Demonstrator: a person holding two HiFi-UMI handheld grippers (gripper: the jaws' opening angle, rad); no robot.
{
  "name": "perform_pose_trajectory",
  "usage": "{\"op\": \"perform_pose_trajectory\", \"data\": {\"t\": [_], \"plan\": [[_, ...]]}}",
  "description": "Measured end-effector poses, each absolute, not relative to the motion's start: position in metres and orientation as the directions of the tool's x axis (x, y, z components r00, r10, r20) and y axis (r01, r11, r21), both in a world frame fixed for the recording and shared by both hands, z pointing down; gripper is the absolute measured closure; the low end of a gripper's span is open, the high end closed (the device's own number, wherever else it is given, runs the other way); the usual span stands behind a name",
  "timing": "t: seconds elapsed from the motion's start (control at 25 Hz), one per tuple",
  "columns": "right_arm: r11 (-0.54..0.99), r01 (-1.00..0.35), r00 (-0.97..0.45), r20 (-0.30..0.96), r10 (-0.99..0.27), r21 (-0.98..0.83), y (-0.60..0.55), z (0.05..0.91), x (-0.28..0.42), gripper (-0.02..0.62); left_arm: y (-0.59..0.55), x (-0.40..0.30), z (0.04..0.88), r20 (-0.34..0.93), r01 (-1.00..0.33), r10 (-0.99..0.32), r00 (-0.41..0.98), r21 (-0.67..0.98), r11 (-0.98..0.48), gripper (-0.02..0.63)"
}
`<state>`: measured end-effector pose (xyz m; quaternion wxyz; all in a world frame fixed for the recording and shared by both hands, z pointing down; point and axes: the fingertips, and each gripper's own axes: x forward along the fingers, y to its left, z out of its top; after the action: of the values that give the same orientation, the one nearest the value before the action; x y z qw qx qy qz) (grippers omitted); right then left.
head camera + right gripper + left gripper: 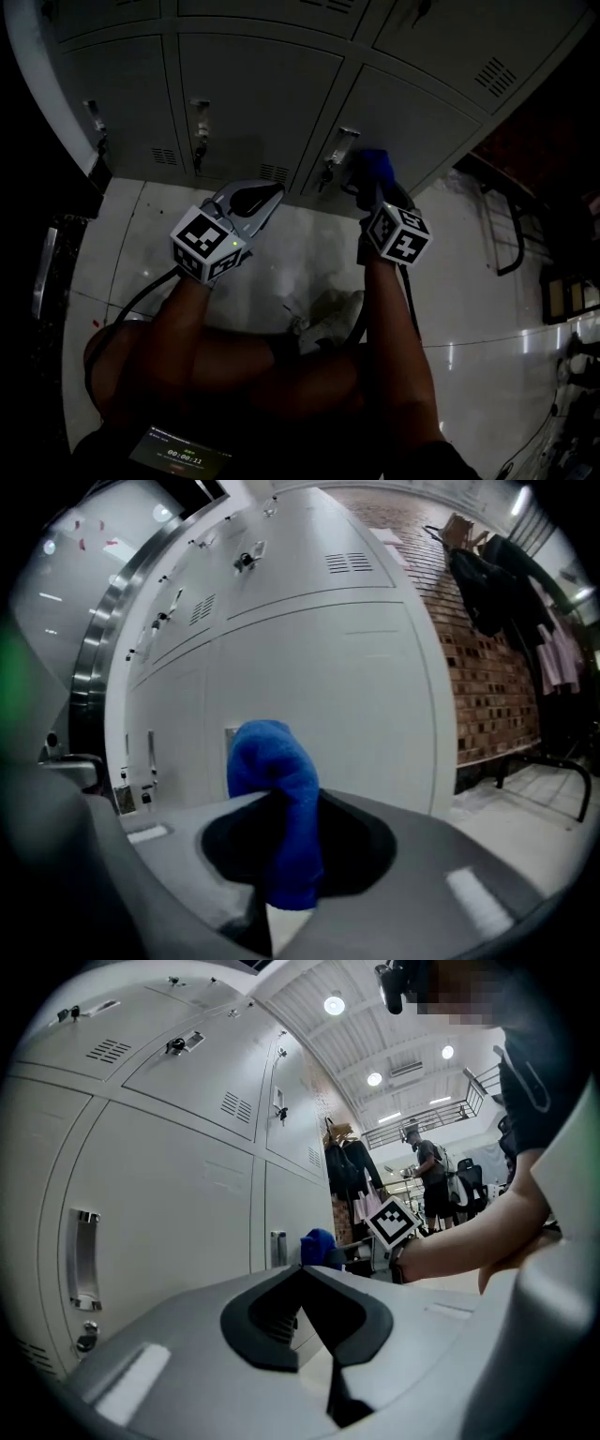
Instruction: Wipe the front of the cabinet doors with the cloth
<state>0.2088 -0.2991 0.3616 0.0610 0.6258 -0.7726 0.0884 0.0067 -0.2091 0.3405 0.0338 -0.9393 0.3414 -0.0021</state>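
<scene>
One cloth (270, 761) clamped between right gripper (274, 801) jaws, perhaps touching cabinet door (366, 696) | left gripper (302, 1271) jaws together

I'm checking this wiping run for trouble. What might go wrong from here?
The cloth is bunched into a narrow wad in the right gripper, so hard jaws may scrape the door. It sits right by a handle and could snag there. The left gripper, shut and empty, hangs near the cabinet and might bump it.

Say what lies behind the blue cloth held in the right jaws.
A pale grey metal cabinet door. The blue terry cloth covers part of the door's handle; only its edge shows.
</scene>
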Motion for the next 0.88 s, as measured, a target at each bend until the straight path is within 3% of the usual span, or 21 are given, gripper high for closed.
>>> {"op": "perform_pose_trajectory", "data": {"t": [0.32,0.6,0.88], "plan": [[0.332,-0.935,-0.352,0.220,-0.910,-0.125,-0.309,0.397,0.145,0.515,-0.210,0.008,0.343,-0.014,-0.640,-0.641,0.768,-0.063,-0.766,0.601],[0.323,-0.933,-0.352,0.226,-0.908,-0.157,-0.324,0.417,0.144,0.515,-0.213,0.008,0.348,-0.009,-0.642,-0.642,0.766,-0.048,-0.765,0.601],[0.313,-0.947,-0.322,0.235,-0.917,-0.076,-0.330,0.420,0.155,0.515,-0.212,0.008,0.346,-0.013,-0.644,-0.645,0.764,-0.049,-0.763,0.601]]}}
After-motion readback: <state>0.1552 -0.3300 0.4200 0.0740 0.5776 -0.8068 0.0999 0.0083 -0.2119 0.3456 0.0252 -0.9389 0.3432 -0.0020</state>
